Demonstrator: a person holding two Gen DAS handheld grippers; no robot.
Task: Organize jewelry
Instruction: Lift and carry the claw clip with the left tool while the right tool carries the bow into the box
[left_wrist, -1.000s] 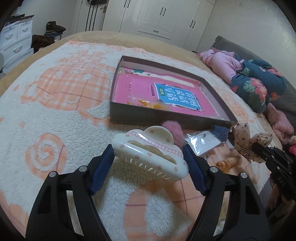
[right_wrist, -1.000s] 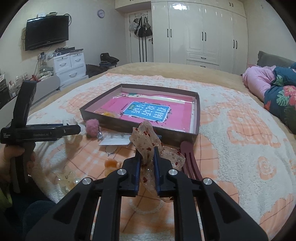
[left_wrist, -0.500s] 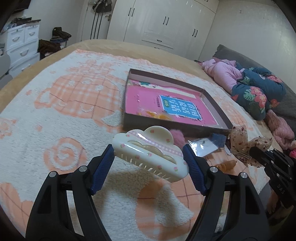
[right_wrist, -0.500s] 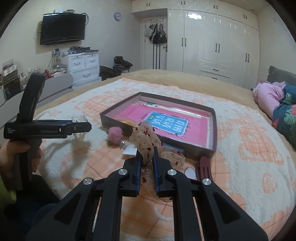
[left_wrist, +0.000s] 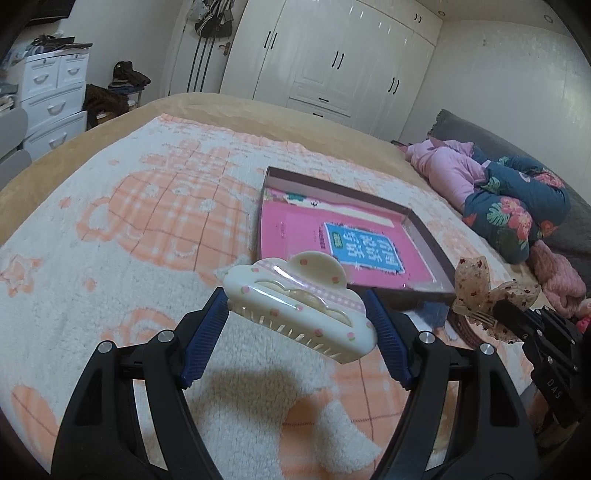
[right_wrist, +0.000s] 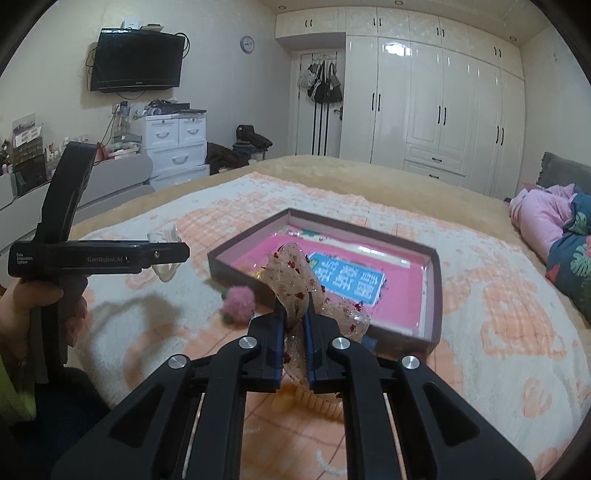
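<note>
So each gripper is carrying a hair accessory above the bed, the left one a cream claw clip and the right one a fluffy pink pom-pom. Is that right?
Not quite. The right gripper is shut on a sheer bow with red flecks, as the right wrist view shows; the fluffy pink pom-pom lies on the blanket near the box. The left gripper does hold the cream claw clip.

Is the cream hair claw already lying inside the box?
No, the left tool holds the cream hair claw above the blanket, short of the box.
</note>
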